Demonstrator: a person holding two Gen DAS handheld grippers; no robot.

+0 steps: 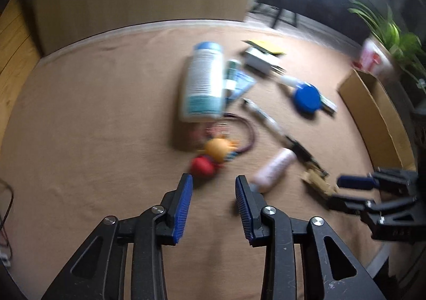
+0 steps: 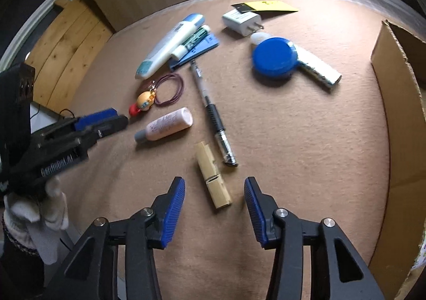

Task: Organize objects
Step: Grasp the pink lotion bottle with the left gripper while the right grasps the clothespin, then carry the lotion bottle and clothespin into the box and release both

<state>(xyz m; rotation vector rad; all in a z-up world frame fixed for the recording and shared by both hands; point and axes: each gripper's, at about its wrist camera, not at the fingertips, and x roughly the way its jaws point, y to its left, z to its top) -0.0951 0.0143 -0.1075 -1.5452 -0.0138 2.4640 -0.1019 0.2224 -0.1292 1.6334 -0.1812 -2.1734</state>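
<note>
Small items lie scattered on a tan felt table [image 2: 306, 140]. A wooden clothespin [image 2: 213, 174] lies flat, and its near end sits between the fingers of my right gripper [image 2: 214, 185], which is open; the blue pads stand clear of it on both sides. My left gripper [image 1: 214, 188] is open over bare felt, just short of a red and orange toy figure [image 1: 210, 156] and a pink bottle [image 1: 274, 166]. The left wrist view is blurred. A clear pen [image 2: 213, 110] lies beside the clothespin.
Farther back lie a white tube [image 2: 170, 44], a blue-lidded jar [image 2: 274, 59], a white charger [image 2: 241, 21], a yellow card [image 2: 271, 6] and purple hair ties [image 2: 170, 89]. An open cardboard box [image 2: 394, 102] stands at the right. A gloved hand [image 2: 50, 209] holds the left gripper [image 2: 121, 117].
</note>
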